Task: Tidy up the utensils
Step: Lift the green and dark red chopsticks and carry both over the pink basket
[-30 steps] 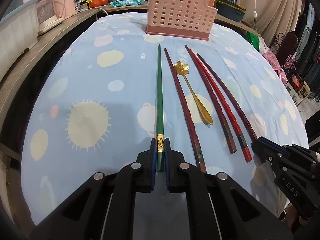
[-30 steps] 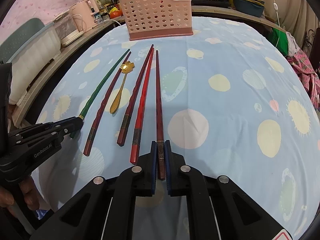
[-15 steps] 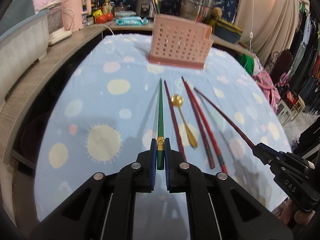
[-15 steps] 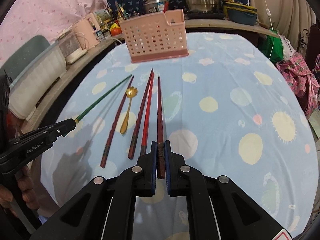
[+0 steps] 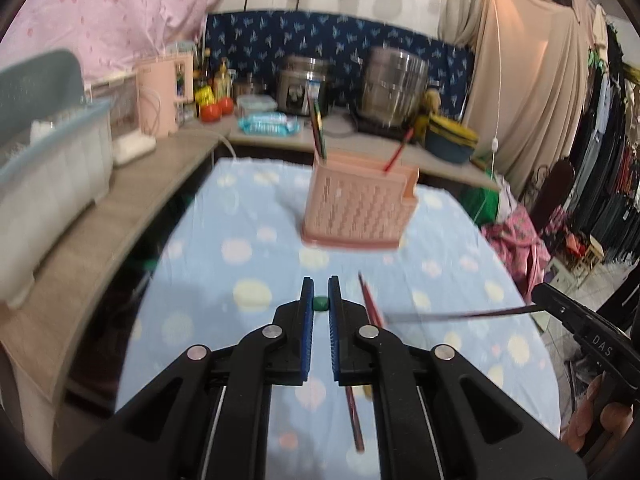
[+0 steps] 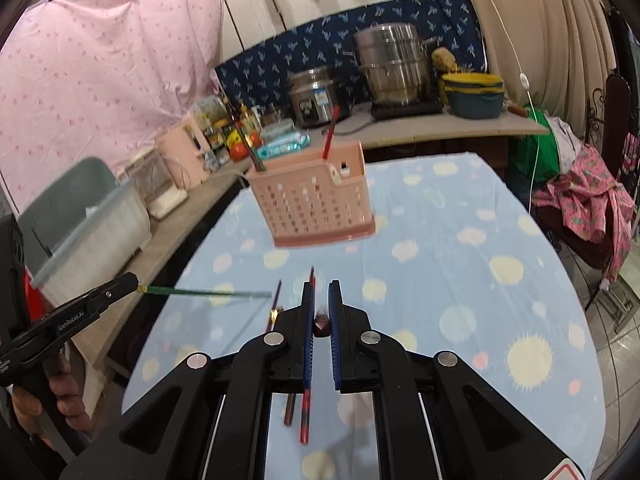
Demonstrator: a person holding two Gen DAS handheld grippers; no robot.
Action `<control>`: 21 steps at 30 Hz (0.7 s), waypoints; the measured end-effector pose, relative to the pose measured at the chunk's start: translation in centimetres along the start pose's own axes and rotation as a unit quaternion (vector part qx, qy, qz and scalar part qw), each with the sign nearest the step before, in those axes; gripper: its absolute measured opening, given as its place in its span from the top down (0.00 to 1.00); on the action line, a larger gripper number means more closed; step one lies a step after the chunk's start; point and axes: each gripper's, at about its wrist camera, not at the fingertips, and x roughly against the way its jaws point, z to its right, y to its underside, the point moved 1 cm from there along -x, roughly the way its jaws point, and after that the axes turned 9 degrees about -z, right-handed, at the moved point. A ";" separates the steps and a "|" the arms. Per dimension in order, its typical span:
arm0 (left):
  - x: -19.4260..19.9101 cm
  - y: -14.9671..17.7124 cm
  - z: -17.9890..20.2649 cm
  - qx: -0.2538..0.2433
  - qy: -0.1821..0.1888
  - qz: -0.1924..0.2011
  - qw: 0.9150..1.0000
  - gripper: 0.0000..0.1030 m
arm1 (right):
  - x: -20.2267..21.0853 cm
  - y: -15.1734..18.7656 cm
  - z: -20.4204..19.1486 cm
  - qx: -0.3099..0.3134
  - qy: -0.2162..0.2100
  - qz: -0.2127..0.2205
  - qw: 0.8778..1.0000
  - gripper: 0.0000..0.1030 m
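Observation:
My left gripper (image 5: pixel 319 302) is shut on a green chopstick (image 5: pixel 320 303), seen end-on; from the right wrist view the chopstick (image 6: pixel 208 292) sticks out level from the left gripper (image 6: pixel 132 283), above the table. My right gripper (image 6: pixel 319 322) is shut on a dark red chopstick (image 6: pixel 321 325), also end-on; in the left wrist view it (image 5: pixel 460 314) is a blurred level streak held by the right gripper (image 5: pixel 540 294). The pink perforated utensil basket (image 5: pixel 358 212) stands ahead and holds a few chopsticks. Red chopsticks (image 6: pixel 306 408) lie on the cloth below.
The table has a light blue spotted cloth (image 6: pixel 460 264). A counter (image 5: pixel 100 216) runs along the left and back with a plastic bin (image 5: pixel 48 160), pots (image 6: pixel 392 64) and bottles. Clothes hang at the right (image 5: pixel 612 168).
Both grippers have lifted their chopsticks off the cloth and tilted up, so the chopsticks now point level toward the basket. The other chopsticks and the spoon stayed on the table.

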 end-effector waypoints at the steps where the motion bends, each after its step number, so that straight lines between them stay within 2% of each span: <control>1: 0.1 -0.6 0.1 -0.002 -0.002 0.006 1.000 0.93 | 0.2 -0.8 0.0 0.000 -0.002 0.009 1.000 0.93; 15: 0.3 -10.6 1.7 -0.020 0.007 0.078 0.997 0.93 | 0.6 -10.2 0.0 0.000 -0.013 0.075 0.997 0.93; 21: 0.6 -16.3 2.7 -0.022 0.013 0.124 0.992 0.93 | 0.4 -16.3 -0.6 -0.004 -0.027 0.123 0.992 0.93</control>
